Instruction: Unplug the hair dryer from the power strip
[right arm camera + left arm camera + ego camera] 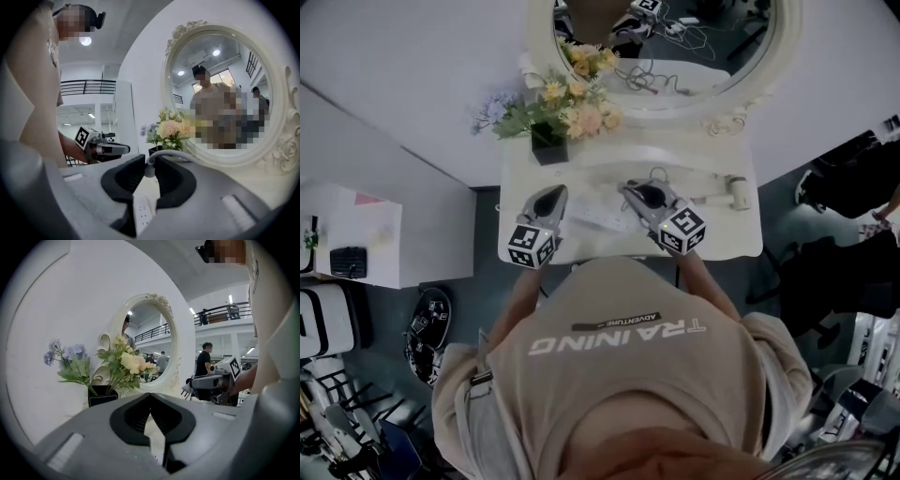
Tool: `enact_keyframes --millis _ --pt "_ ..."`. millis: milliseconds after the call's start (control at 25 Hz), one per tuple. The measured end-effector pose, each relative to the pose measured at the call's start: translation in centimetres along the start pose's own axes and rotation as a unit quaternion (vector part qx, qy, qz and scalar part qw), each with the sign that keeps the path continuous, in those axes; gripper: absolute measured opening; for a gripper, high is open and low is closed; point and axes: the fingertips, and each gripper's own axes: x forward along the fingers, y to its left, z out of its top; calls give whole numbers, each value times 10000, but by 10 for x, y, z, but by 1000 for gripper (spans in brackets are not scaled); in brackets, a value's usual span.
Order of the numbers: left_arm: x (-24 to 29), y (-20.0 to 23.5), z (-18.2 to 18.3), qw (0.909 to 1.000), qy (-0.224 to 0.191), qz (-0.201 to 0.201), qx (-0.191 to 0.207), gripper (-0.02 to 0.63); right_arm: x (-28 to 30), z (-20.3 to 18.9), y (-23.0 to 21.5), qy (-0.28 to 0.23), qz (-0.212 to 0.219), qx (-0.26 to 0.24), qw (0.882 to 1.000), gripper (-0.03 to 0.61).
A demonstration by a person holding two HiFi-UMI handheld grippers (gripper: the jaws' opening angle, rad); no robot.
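**Hair-dryer plug held clear of its strip, at a white dressing table**

Entry: 2 grey hand-held grippers, both raised over the white dressing table. The right gripper is clamped on the white plug, which hangs in the air with its metal prongs bare, and the pale cord arcs away from the jaws. The left gripper has its jaw tips together with nothing between them. 1 long white power strip lies flat on the tabletop between the 2 grippers, below the plug. 1 cream-white hair dryer lies on the table to the right of the right gripper, near the edge. Behind stand 1 oval white-framed mirror and yellow and peach flowers in a black square vase.
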Motion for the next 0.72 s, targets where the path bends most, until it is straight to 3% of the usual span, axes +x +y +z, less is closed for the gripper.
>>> enact_keyframes --millis 720 --pt "-18 5 -5 9998 -119 -10 -152 6 4 -8 12 158 75 -70 9998 71"
